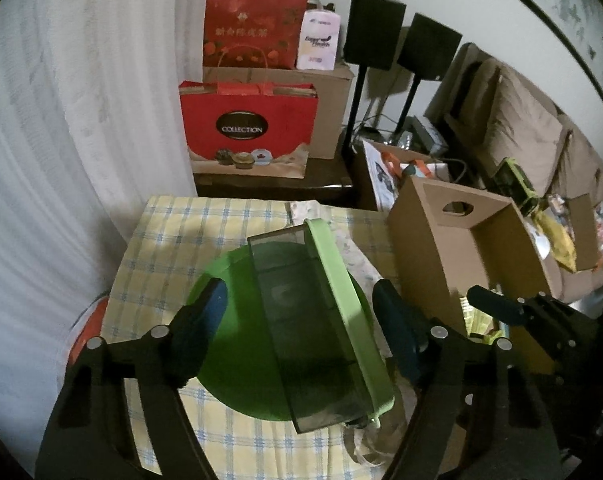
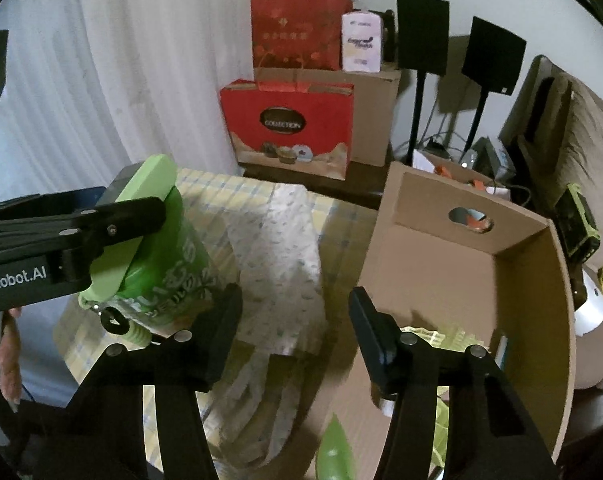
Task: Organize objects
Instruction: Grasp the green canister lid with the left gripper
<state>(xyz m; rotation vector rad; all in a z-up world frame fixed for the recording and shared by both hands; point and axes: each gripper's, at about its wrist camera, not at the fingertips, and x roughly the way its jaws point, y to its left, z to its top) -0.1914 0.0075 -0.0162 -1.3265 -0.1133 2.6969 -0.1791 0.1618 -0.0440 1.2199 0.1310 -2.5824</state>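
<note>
The left gripper (image 2: 101,236) hides part of the green container (image 2: 161,264) in the right wrist view. Items at the bottom of the cardboard box (image 2: 453,264) sit behind the right gripper (image 2: 295,330); the frame's edge crops a green object (image 2: 335,452).

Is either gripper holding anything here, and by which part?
Right gripper: nothing, jaws open. Left gripper straddles the green container across its round body; whether its jaws press on it cannot be told.

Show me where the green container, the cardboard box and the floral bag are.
green container (image 1: 321,320), left wrist view, dark clear side
cardboard box (image 2: 453,272), right wrist view, inner back wall
floral bag (image 2: 277,256), right wrist view, middle
</note>
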